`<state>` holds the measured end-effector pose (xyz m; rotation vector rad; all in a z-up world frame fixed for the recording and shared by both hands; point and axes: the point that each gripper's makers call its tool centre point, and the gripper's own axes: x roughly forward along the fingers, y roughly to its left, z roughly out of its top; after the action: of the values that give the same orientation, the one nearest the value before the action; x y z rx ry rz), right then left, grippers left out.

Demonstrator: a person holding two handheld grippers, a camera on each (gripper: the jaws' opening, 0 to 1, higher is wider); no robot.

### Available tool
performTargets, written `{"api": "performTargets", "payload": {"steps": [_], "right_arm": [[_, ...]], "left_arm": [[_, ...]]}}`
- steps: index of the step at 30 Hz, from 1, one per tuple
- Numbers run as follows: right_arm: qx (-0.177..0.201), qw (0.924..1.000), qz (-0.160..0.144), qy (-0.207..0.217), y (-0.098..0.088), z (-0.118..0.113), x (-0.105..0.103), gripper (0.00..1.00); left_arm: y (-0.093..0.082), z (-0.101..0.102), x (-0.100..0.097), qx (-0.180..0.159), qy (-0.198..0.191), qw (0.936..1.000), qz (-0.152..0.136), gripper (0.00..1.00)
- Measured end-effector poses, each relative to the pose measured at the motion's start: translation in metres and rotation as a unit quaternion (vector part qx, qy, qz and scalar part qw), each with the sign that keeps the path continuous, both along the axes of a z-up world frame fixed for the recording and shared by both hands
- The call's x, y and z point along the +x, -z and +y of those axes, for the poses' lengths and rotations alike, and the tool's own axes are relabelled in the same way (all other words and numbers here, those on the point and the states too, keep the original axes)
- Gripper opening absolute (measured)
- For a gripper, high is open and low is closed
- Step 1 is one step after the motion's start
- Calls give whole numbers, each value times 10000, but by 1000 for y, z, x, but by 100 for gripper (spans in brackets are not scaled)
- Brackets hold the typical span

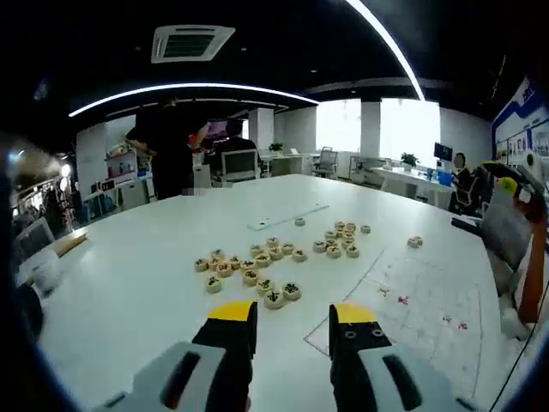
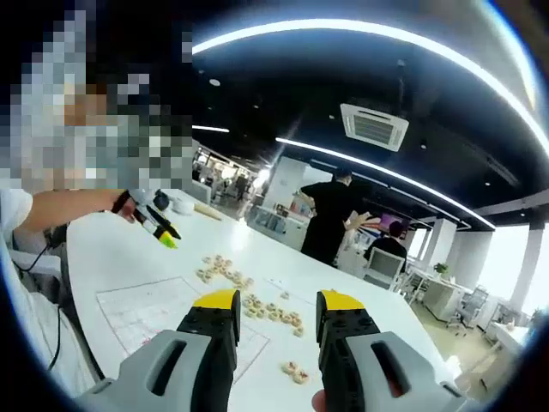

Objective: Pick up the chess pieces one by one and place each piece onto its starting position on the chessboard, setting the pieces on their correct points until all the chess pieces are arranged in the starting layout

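Left gripper view: the left gripper (image 1: 292, 324) is seen low in the frame, jaws apart and empty, above the white table (image 1: 137, 283); the chess pieces (image 1: 257, 273) are scattered mid-frame, the chessboard (image 1: 429, 318) at lower right; the right gripper (image 2: 276, 319) is likewise spread, empty

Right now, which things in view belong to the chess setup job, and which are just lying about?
Job:
- chess pieces, loose on the white table
- chessboard sheet, no pieces on it
- left tongs, open
- right tongs, open

Lying about:
- flat strip beyond the pieces
- office desks and chairs behind
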<state>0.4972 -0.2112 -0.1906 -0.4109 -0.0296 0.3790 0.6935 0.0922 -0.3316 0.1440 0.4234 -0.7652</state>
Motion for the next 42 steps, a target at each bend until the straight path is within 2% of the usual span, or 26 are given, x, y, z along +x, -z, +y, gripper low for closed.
{"api": "performTargets", "payload": {"steps": [2, 5, 10, 13, 15, 21, 25, 29, 33, 37, 42], "right_arm": [[-2, 10000, -9, -16, 0, 1, -1, 36], [-17, 10000, -5, -31, 0, 2, -2, 37], [26, 10000, -28, 20, -1, -2, -1, 37], [11, 10000, -26, 15, -1, -3, -1, 37], [34, 10000, -37, 22, -2, -3, -1, 37], [9, 10000, -39, -1, -2, -3, -2, 37], [29, 10000, -71, 15, -4, -4, -3, 37], [21, 10000, -65, 58, -4, -7, -1, 36], [8, 10000, -47, 69, -2, -7, -2, 36], [-2, 10000, -43, 81, -2, -7, 0, 36], [-39, 10000, -38, 33, -2, -3, 0, 36]], "left_arm": [[8, -2, 9, 32, -64, 9999, 92, 32], [25, -5, 24, 270, -133, 9992, 268, 31], [46, -5, 44, 562, -304, 9974, 335, 28], [58, -10, 48, 552, -340, 9965, 527, 28], [62, -24, 46, 267, -202, 9966, 755, 28], [76, -32, 58, 470, -300, 9956, 747, 26], [80, -34, 66, 485, -385, 9956, 701, 21], [79, -37, 67, 327, -433, 9962, 687, 19], [67, -42, 58, -33, -396, 9968, 695, 19], [54, -36, 52, 91, -381, 9978, 528, 19], [44, -24, 36, 199, -249, 9982, 515, 19]]}}
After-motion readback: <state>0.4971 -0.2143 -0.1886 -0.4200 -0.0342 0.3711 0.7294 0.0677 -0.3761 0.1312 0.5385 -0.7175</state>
